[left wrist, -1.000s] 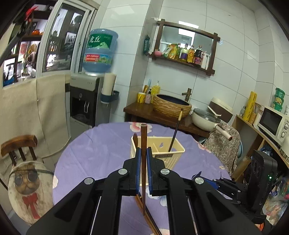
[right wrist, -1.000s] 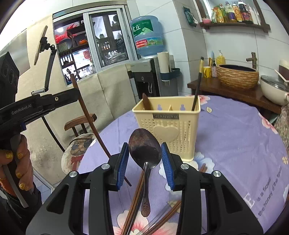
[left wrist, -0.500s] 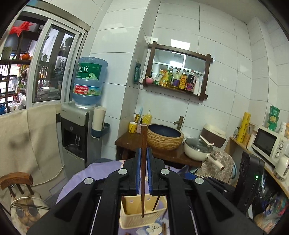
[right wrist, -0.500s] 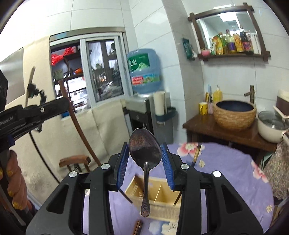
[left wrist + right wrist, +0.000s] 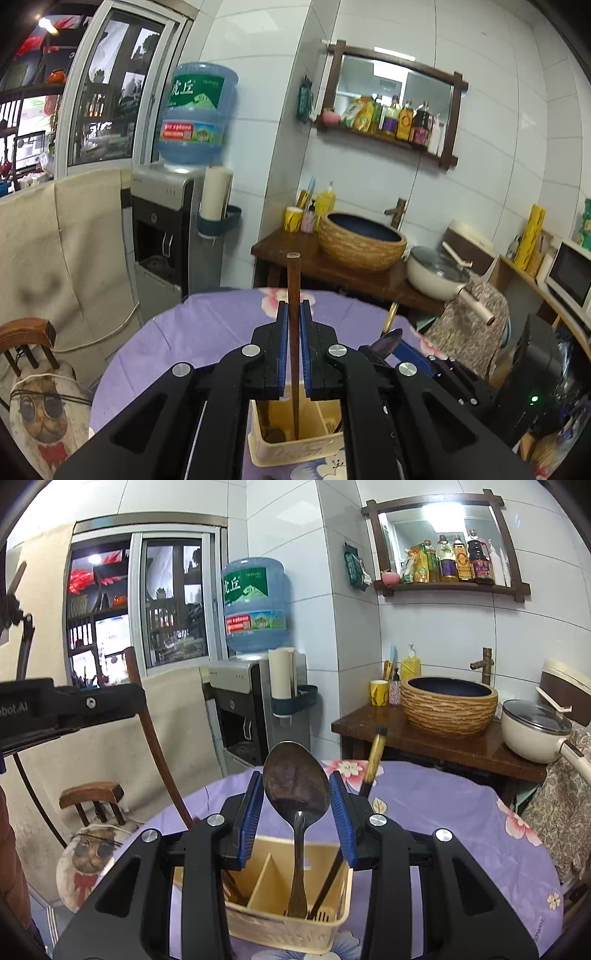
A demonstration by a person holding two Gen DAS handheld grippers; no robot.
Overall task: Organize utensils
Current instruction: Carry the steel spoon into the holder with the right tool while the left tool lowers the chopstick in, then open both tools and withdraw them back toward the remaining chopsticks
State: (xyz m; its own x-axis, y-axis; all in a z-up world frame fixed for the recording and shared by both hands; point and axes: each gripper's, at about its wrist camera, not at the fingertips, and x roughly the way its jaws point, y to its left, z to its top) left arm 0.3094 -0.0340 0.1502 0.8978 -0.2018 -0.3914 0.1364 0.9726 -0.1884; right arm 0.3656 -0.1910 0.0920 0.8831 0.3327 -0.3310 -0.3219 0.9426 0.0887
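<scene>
A cream utensil basket (image 5: 295, 452) with compartments stands on the purple table. My left gripper (image 5: 293, 312) is shut on a brown chopstick (image 5: 293, 280) held upright, its lower end inside the basket's opening. My right gripper (image 5: 295, 777) is shut on a metal spoon (image 5: 295, 786), bowl up between the blue pads, handle hanging into the basket (image 5: 280, 926). A black chopstick with a gold top (image 5: 373, 760) leans in the basket's right compartment. In the right wrist view the left gripper (image 5: 133, 701) with its chopstick (image 5: 155, 746) shows at the left.
The round table has a purple flowered cloth (image 5: 461, 812). A wooden chair with a cat cushion (image 5: 40, 413) stands at the left. Behind are a water dispenser (image 5: 166, 236) and a wooden side table (image 5: 443, 738) bearing a woven basin and a pot.
Both grippers rose and came forward over the basket. The basket was seen from its side ahead; now I look down into it, with the chopstick's end and the spoon's handle in its opening.
</scene>
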